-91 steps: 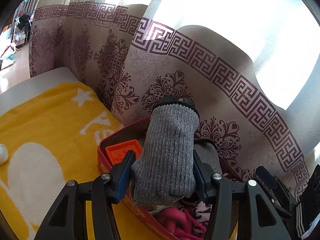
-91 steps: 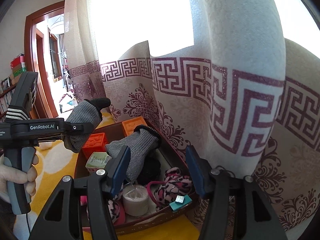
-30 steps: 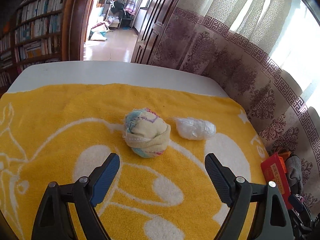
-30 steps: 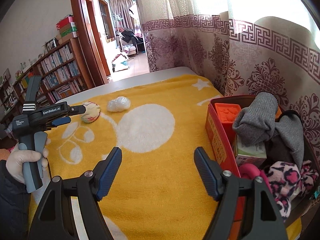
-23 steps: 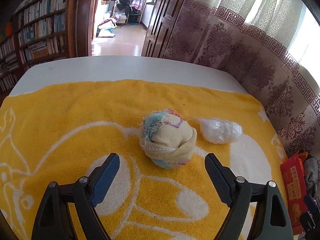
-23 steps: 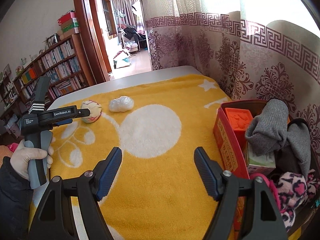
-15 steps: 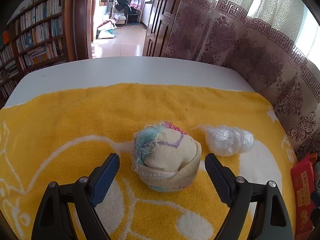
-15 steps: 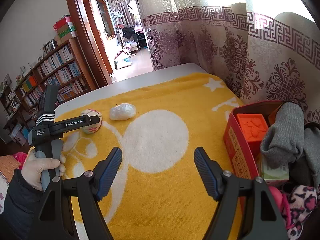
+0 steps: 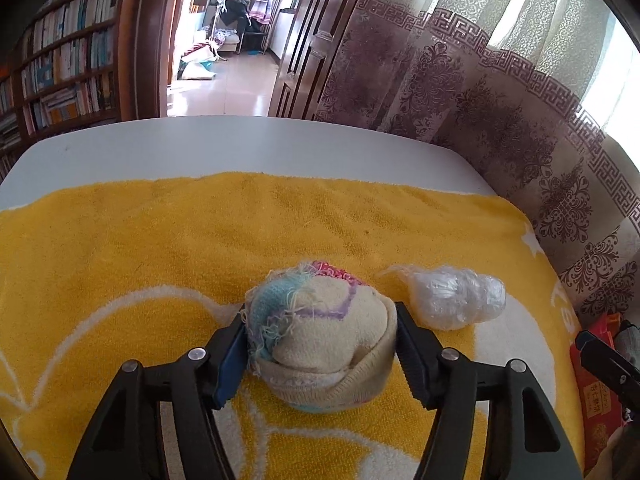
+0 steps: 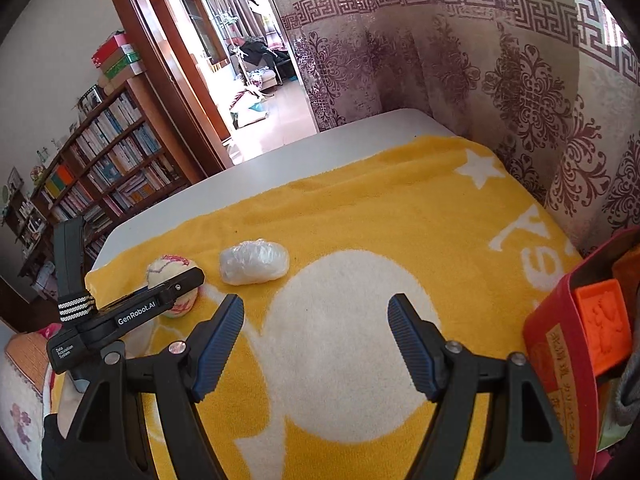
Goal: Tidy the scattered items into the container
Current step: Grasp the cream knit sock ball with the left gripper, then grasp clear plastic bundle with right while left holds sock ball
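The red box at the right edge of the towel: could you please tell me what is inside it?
In the red box an orange block shows, with grey knit fabric beside it. The picture's edge cuts off the rest.

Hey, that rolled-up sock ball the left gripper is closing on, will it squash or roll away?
The sock ball looks soft, frayed knit, so it probably squashes as the left gripper closes. It's rounded, but the yellow towel likely stops rolling.

Cream sock ball (image 9: 326, 336), wrapped bundle (image 9: 456, 298) beside
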Demonstrator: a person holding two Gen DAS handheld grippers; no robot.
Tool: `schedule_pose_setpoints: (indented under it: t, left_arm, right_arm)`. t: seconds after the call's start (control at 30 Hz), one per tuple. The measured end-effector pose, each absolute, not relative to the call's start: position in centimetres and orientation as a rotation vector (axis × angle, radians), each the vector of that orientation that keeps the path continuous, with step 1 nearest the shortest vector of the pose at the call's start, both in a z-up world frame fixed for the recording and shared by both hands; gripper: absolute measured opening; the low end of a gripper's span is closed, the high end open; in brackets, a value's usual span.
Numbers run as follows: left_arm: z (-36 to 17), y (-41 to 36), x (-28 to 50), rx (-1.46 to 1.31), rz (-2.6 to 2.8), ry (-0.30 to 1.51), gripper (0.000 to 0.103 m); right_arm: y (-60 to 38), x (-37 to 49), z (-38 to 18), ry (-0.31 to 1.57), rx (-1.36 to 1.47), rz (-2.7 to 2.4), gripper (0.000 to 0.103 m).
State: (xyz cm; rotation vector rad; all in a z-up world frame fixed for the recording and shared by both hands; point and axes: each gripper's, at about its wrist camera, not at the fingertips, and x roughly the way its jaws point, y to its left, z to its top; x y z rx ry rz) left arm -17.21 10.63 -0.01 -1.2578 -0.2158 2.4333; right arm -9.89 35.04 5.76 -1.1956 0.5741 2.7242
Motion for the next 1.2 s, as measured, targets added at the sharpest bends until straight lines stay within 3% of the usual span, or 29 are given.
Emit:
schedule_pose_setpoints:
  t: [0.2,0.43,0.8,0.83,0.93,1.03,1.2]
  left_arm:
    - [0.5,10.5,-16.4,-1.241,2.463,-0.176,0.067]
    - [0.1,9.6,-16.9,-1.262,2.459,-0.242,0.067]
    - [0.0,9.8,-16.9,-1.268,2.474,-0.208,0.067]
    - [0.0,9.9,-16.9,-1.268,2.474,-0.207,0.067]
    - [0.0,9.9,-16.9,-1.269,2.474,-0.205,0.067]
    - [0.0,9.9,-17.0,-1.269,2.474,-0.204,0.067]
    - [0.0,9.9,-16.9,-1.269,2.473,-0.204,0.067]
  right_arm:
    - [34.2,-13.6,5.3,0.585,-1.236,2.750,0.078]
    - [34.9,-17.8,2.9,0.819,-1.356,2.693,0.078]
    - [32.7,-19.5,1.2,0.716,-1.396,2.691,0.078]
    - [32.5,-19.4,1.2,0.687,-1.390,2.689,0.076]
    - [32.1,-19.3,1.2,0.620,-1.390,2.696,0.055]
    - [31.9,-18.9,1.4,0.621,-1.393,2.707,0.042]
    - [31.1,-18.3,1.9,0.566,-1.372,2.715,0.040]
